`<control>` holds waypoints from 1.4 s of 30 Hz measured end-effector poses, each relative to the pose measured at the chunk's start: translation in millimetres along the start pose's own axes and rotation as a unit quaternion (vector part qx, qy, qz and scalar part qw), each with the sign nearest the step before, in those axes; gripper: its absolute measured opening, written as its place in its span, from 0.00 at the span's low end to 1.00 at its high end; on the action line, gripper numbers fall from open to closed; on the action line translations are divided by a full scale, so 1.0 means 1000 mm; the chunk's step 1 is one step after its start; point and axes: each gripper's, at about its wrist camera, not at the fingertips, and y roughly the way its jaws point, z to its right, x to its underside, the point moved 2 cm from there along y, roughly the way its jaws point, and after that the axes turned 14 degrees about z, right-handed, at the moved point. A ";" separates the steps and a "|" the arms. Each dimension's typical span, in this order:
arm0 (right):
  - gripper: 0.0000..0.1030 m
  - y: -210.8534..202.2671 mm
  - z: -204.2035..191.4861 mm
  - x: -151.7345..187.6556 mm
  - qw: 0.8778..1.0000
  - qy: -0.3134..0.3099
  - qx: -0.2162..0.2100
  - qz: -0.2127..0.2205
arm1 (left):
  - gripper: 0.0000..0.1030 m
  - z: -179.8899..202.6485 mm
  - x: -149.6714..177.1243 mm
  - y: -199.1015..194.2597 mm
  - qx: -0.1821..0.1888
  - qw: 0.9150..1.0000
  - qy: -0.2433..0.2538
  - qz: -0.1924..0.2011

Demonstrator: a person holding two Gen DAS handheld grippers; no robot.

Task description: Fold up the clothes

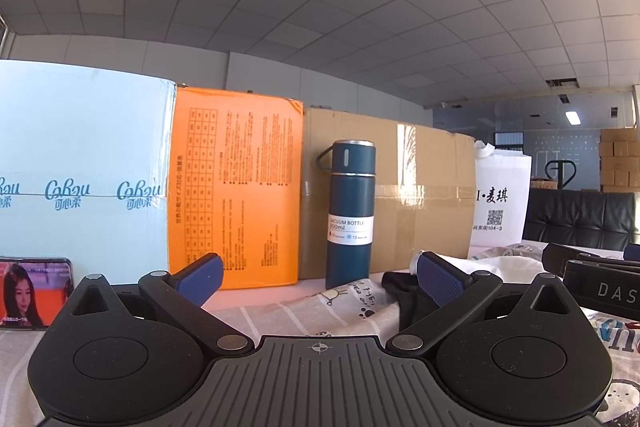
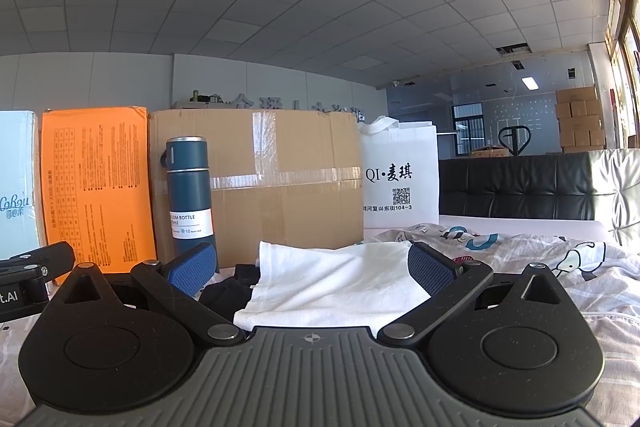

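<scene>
A white garment [image 2: 332, 279] lies crumpled on a cartoon-print sheet [image 2: 560, 259], right in front of my right gripper [image 2: 312, 267], which is open and empty with the cloth between its blue pads. A black garment [image 2: 224, 293] lies beside it on the left. My left gripper [image 1: 320, 277] is open and empty, low over the sheet [image 1: 304, 307]. The black garment [image 1: 400, 291] sits by its right finger, with the white garment [image 1: 496, 263] beyond. The right gripper's body [image 1: 600, 287] shows at the right edge of the left wrist view.
A row stands at the back: a pale blue box [image 1: 80, 167], an orange box [image 1: 236, 187], a cardboard box [image 2: 264, 179], a white bag [image 2: 400, 175]. A blue vacuum bottle [image 1: 350, 211] stands before them. A phone [image 1: 36, 291] leans at left. A black sofa [image 2: 520, 183] is behind.
</scene>
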 end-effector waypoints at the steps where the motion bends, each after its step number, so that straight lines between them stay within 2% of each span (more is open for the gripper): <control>1: 1.00 0.001 0.000 0.000 1.000 0.000 0.000 0.001 | 1.00 0.000 0.000 -0.001 0.000 1.000 0.000 0.000; 42: 1.00 0.002 -0.001 0.001 1.000 0.000 -0.001 0.006 | 1.00 0.000 0.000 -0.002 0.001 1.000 -0.001 -0.001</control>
